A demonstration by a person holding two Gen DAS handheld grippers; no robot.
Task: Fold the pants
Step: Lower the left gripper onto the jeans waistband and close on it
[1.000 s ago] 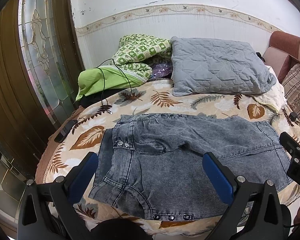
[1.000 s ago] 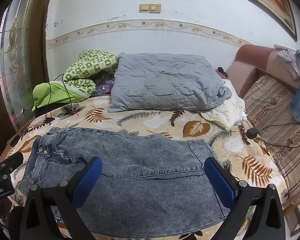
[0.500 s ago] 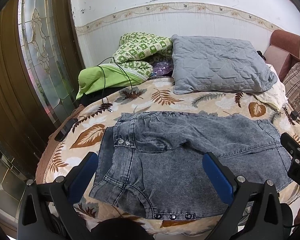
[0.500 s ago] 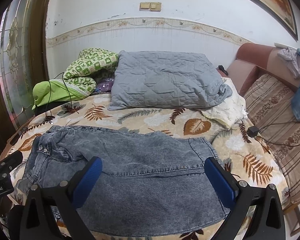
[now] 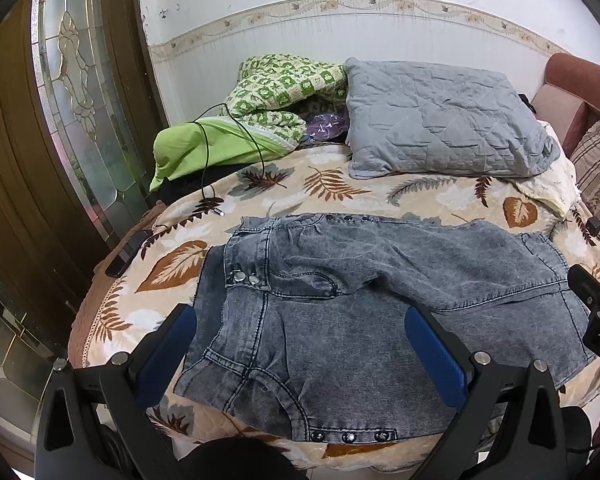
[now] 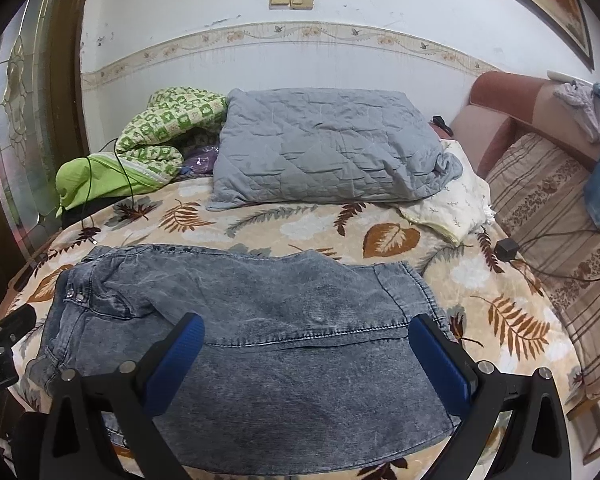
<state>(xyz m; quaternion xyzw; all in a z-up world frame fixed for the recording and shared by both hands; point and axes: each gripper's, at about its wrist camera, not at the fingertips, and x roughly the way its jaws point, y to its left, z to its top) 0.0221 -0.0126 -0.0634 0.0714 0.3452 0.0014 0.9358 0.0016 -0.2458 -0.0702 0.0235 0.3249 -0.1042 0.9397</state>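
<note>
Grey acid-wash denim pants (image 5: 364, 304) lie spread flat on the leaf-print bedspread (image 5: 332, 188), waistband to the left, leg ends to the right. They also show in the right wrist view (image 6: 268, 320). My left gripper (image 5: 300, 344) is open and empty, hovering above the waist and hip part near the bed's front edge. My right gripper (image 6: 306, 356) is open and empty above the leg part. The right gripper's body shows at the right edge of the left wrist view (image 5: 596, 320).
A grey quilted pillow (image 6: 328, 148), a green checked blanket (image 6: 164, 128) and a cream cloth (image 6: 456, 204) lie at the back of the bed. A black cable (image 5: 220, 148) trails over the green bundle. A striped sofa (image 6: 552, 216) stands right; a glass door (image 5: 80, 92) left.
Both grippers have drifted slightly, so the pants sit a little higher in both views. The pants have not moved and both grippers stay open.
</note>
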